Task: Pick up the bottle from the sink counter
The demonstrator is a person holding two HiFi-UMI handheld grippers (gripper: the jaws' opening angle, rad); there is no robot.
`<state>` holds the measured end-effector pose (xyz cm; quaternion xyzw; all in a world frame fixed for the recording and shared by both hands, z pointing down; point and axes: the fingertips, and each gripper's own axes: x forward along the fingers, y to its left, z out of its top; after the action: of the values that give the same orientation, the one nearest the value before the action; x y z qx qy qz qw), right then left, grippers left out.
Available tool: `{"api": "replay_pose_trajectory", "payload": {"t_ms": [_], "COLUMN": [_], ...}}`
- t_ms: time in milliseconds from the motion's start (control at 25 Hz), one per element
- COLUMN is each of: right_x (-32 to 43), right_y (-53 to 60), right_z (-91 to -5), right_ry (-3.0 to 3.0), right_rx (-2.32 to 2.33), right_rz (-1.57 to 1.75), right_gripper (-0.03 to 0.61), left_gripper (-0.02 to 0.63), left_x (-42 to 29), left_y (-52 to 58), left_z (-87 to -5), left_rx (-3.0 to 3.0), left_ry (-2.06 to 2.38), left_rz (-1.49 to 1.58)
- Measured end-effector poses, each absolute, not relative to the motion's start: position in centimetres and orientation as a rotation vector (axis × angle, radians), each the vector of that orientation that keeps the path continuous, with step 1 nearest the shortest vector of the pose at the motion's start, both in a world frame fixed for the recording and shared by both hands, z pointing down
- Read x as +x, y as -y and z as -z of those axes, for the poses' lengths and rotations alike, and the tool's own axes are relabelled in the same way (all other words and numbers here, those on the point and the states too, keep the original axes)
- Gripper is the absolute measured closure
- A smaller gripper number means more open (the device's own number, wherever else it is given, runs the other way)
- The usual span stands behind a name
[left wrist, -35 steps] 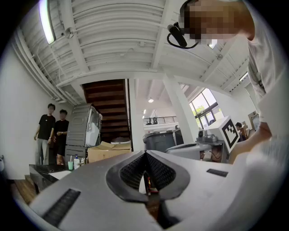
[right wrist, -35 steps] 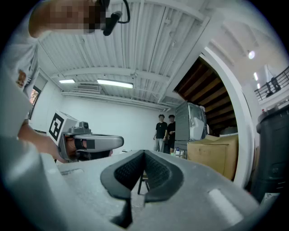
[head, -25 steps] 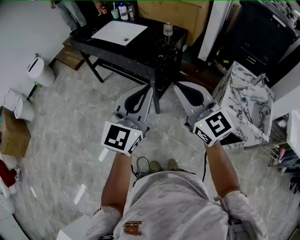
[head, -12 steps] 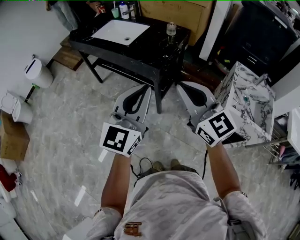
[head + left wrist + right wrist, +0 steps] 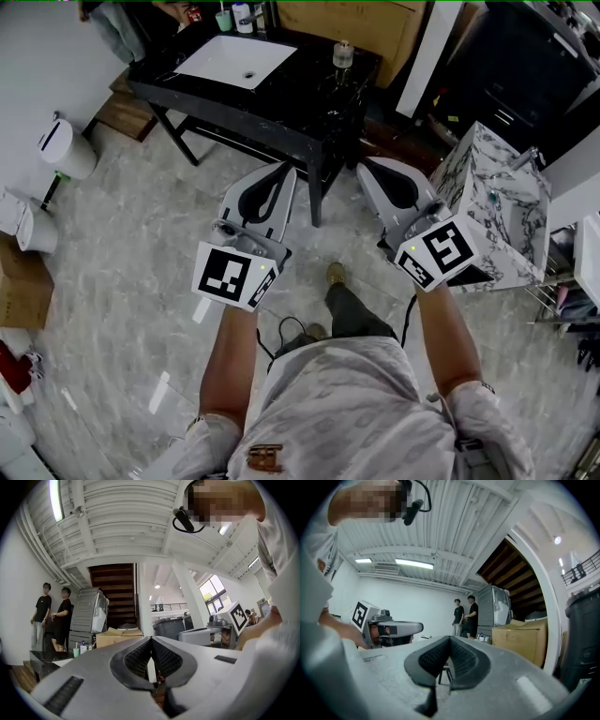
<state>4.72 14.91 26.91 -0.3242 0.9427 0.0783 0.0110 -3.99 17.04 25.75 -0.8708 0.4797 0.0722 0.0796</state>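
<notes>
You stand short of the sink counter (image 5: 300, 103), left gripper (image 5: 280, 172) and right gripper (image 5: 371, 171) closed empty, the bottle (image 5: 343, 54) not yet reached

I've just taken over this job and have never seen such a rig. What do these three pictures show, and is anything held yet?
There is no robot. A person holds a pair of grey hand-held tongs in each hand, and each pair carries a cube with square markers. The top-down picture comes from a camera on the person's head and shows the left tongs and the right tongs. The other two pictures come from cameras that ride on the tongs and look along their jaws. Both pairs are shut and hold nothing. Ahead stands the black sink counter with a white rectangular basin. A small clear bottle stands near the counter's right end, and a white bottle stands at its back edge.
</notes>
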Motion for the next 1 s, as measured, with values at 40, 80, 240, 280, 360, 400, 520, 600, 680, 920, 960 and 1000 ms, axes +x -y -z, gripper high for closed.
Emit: {"api": "replay_pose_trajectory", "payload": {"t_ms": [40, 80, 240, 280, 360, 400, 520, 600, 680, 920, 960, 1000], "right_x": [4.5, 4.3, 3.7, 3.5, 3.3, 3.2, 3.1, 3.3, 3.7, 4.5, 4.6, 4.6], "right_y": [-14.3, -13.6, -9.8, -8.7, -6.3, -5.0, -1.1, 1.7, 4.5, 11.7, 12.6, 13.5], "right_z": [-27.0, -27.1, -27.5, -27.6, -27.8, -27.9, -28.2, -28.4, -28.5, -28.8, -28.9, -28.9], "right_ry": [-2.943, -2.943, -2.949, -2.952, -2.958, -2.96, -2.971, -2.98, -2.981, -2.987, -2.988, -2.99], "right_rx": [-1.007, -1.003, -0.988, -0.986, -0.986, -0.986, -0.981, -0.979, -0.978, -0.962, -0.96, -0.959], "right_rz": [-0.247, -0.247, -0.266, -0.275, -0.287, -0.292, -0.303, -0.304, -0.295, -0.259, -0.254, -0.249], "right_gripper": [0.577, 0.577, 0.577, 0.577, 0.577, 0.577, 0.577, 0.577, 0.577, 0.577, 0.577, 0.577], "left_gripper": [0.614, 0.614, 0.614, 0.614, 0.614, 0.614, 0.614, 0.614, 0.614, 0.614, 0.614, 0.614], "left_x": [-4.1, -4.2, -4.7, -4.9, -5.1, -5.2, -5.5, -5.4, -5.2, -4.4, -4.3, -4.3], "left_y": [-16.4, -15.7, -11.9, -10.8, -8.3, -6.9, -2.8, 0.0, 2.8, 9.7, 10.6, 11.4], "left_z": [-25.8, -26.0, -26.5, -26.6, -26.8, -26.9, -27.1, -27.2, -27.1, -27.0, -27.0, -27.0], "left_rx": [-2.605, -2.606, -2.604, -2.602, -2.601, -2.6, -2.597, -2.595, -2.592, -2.584, -2.585, -2.585], "left_ry": [-1.435, -1.435, -1.444, -1.447, -1.452, -1.454, -1.468, -1.475, -1.478, -1.497, -1.5, -1.502], "left_rz": [-0.218, -0.217, -0.208, -0.204, -0.194, -0.188, -0.178, -0.175, -0.17, -0.148, -0.147, -0.147]}}
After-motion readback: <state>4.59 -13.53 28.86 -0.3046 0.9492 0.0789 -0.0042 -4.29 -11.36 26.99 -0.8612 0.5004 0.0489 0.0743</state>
